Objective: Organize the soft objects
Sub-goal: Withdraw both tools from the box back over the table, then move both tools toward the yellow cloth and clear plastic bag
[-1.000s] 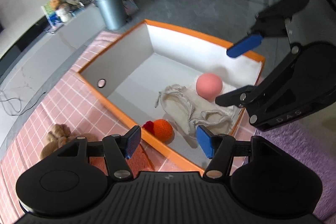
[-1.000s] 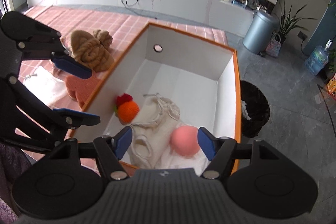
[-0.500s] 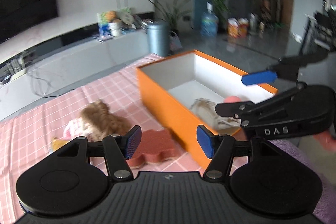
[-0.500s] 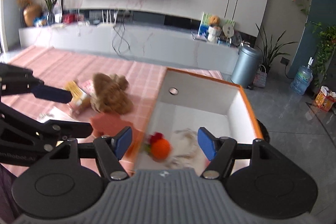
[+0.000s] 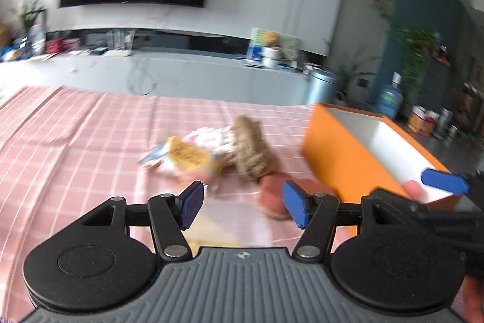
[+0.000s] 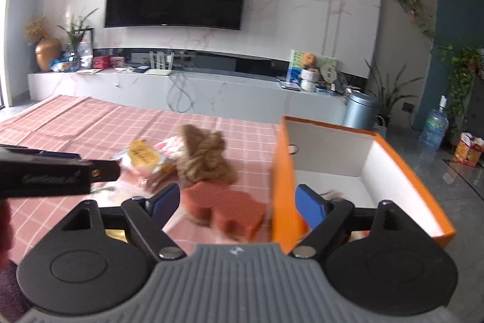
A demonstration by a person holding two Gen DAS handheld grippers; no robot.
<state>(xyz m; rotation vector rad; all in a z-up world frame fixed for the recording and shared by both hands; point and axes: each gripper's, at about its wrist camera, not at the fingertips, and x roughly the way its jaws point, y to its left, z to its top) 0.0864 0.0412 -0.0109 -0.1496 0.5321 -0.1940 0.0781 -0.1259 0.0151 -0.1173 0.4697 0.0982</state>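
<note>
My left gripper (image 5: 242, 208) is open and holds nothing. It hovers low over the pink checked cloth (image 5: 75, 147), facing a blurred pile: a brown plush toy (image 5: 252, 150), a yellow packet (image 5: 187, 156) and a reddish foam piece (image 5: 272, 196). The orange box (image 5: 341, 162) stands at the right. My right gripper (image 6: 239, 203) has its jaws opening, with nothing pressed between the pads. The reddish foam piece (image 6: 224, 208) lies on the cloth just beyond them, and the brown plush toy (image 6: 205, 156) and yellow packet (image 6: 142, 155) lie behind it. The orange box (image 6: 282, 186) is right of the foam.
The left gripper's black finger (image 6: 54, 173) reaches in from the left in the right wrist view. Beyond the table are a long grey TV console (image 6: 211, 87), a grey bin (image 6: 361, 109), a water bottle (image 6: 434, 127) and potted plants.
Both cameras swung from looking down into the box to looking across the cloth at the pile left of the box. The right jaws stand wider than before.
</note>
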